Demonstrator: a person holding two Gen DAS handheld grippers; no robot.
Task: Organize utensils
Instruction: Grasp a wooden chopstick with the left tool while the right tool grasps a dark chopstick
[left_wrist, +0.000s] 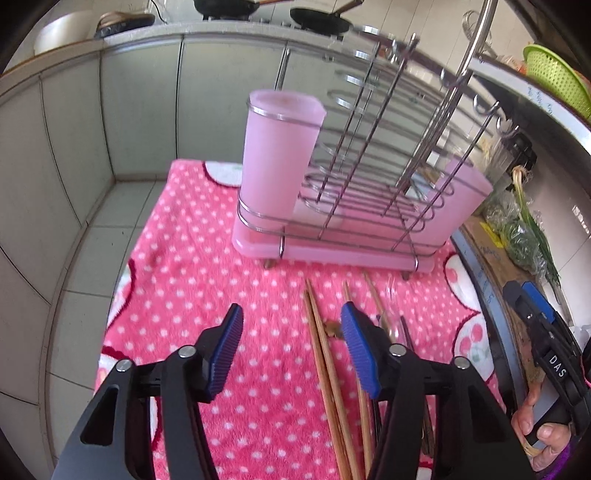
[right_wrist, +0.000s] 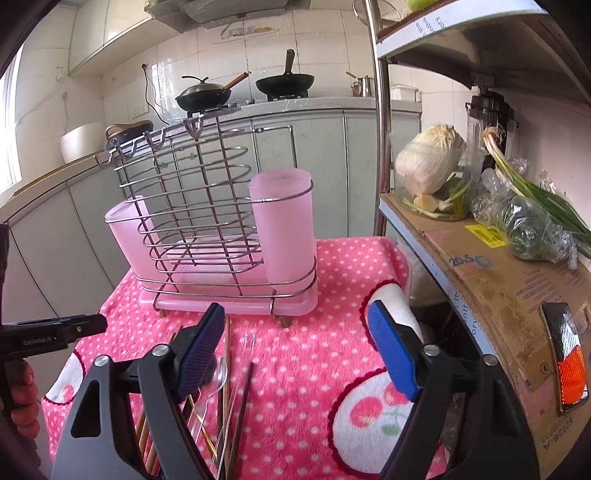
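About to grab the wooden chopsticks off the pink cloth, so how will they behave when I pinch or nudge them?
The chopsticks look thin, straight and stiff, so probably light and unlikely to bend. They lie close together on the fuzzy cloth, so a pinch may catch several, and the soft pile could make sliding fingers under them awkward. Being slender, they may twist or roll between the ribbed blue fingers.

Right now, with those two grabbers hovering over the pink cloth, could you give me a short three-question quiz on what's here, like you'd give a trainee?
1. True or false: the left gripper holds a chopstick.
2. Where do the wooden chopsticks lie?
A. in the pink cup
B. on the polka-dot cloth
C. on the wire rack
3. Fill in: the clear plastic spoon lies near the ___ gripper's fingers.

Key: 1 false, both grippers are open and empty; 2 B; 3 right.
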